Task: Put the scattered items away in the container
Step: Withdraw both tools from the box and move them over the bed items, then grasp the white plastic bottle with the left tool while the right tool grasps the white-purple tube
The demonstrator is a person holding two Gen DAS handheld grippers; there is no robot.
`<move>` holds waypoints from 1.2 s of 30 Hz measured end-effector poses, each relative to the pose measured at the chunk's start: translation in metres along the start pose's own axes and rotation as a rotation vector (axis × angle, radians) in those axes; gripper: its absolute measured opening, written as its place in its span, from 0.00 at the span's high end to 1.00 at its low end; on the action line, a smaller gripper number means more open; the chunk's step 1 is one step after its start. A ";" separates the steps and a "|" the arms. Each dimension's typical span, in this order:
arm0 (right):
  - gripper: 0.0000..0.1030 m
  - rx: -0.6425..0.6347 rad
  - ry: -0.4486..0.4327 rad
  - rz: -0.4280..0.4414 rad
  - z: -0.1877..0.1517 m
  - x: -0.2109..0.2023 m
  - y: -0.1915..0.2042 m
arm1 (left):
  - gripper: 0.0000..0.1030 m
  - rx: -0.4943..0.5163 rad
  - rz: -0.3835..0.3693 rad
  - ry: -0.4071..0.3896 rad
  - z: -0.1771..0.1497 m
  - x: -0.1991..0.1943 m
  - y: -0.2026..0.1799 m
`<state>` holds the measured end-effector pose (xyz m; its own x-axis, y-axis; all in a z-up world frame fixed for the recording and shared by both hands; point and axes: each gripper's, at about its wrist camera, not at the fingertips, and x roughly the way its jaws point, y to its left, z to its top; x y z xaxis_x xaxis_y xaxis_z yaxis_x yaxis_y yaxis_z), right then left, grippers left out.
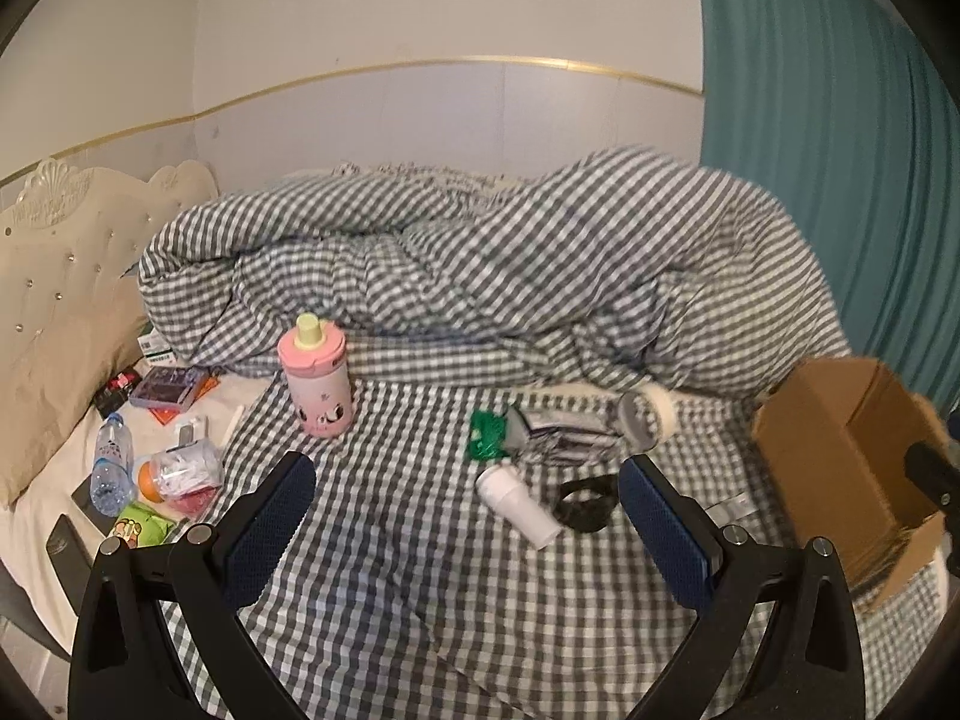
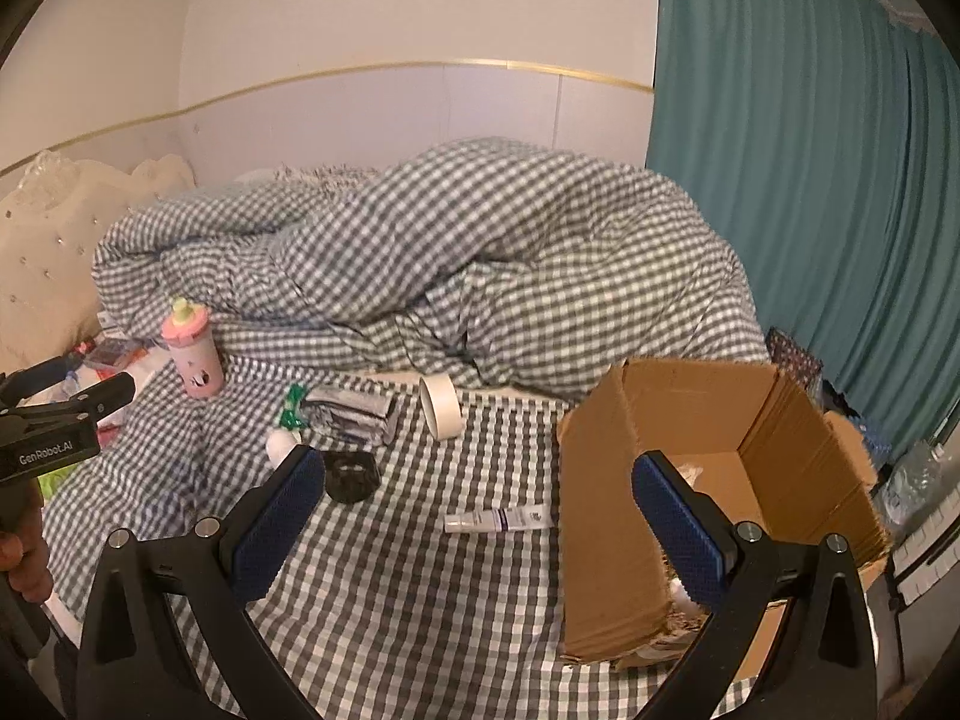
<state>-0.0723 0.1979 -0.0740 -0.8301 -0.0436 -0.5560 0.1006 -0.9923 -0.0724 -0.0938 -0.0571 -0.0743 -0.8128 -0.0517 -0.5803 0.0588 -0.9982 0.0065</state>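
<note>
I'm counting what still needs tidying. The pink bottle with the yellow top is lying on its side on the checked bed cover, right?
Not quite. The pink bottle with the yellow top is on the checked bed cover, but it is standing upright, not lying on its side. The left wrist view shows this most clearly. The thing lying on its side there is the white bottle.

left gripper [image 1: 465,534] fingers apart, empty | white bottle [image 1: 517,503] lying | cardboard box [image 1: 852,456] right

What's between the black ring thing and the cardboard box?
A small white tube lies on the checked sheet between the black ring and the cardboard box, in the right wrist view.
</note>
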 end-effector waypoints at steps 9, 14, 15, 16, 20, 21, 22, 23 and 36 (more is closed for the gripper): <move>0.00 0.008 0.082 0.012 -0.015 0.051 0.005 | 0.00 0.000 0.040 0.074 -0.019 0.057 -0.001; 0.00 0.007 0.125 0.014 -0.024 0.077 0.007 | 0.00 -0.009 0.026 0.109 -0.029 0.087 -0.002; 0.00 0.007 0.134 0.013 -0.026 0.082 0.007 | 0.00 -0.009 0.029 0.117 -0.030 0.093 -0.003; 0.00 0.008 0.142 0.013 -0.027 0.087 0.007 | 0.00 -0.010 0.032 0.127 -0.032 0.099 -0.004; 0.00 0.014 0.176 0.016 -0.034 0.107 0.004 | 0.00 -0.024 0.029 0.142 -0.040 0.118 -0.007; 0.00 0.015 0.184 0.016 -0.036 0.112 0.004 | 0.00 -0.032 0.024 0.138 -0.042 0.122 -0.008; 0.00 0.016 0.192 0.019 -0.038 0.116 0.003 | 0.00 -0.035 0.016 0.139 -0.044 0.125 -0.008; 0.00 0.018 0.200 0.020 -0.040 0.121 0.003 | 0.00 -0.040 0.005 0.147 -0.046 0.130 -0.009; 0.00 0.044 0.308 0.013 -0.066 0.179 -0.005 | 0.00 0.024 0.004 0.229 -0.076 0.196 -0.042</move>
<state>-0.1853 0.2027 -0.2281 -0.6228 -0.0253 -0.7820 0.0806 -0.9962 -0.0319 -0.2112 -0.0229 -0.2501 -0.6594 -0.0509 -0.7501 0.0463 -0.9986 0.0270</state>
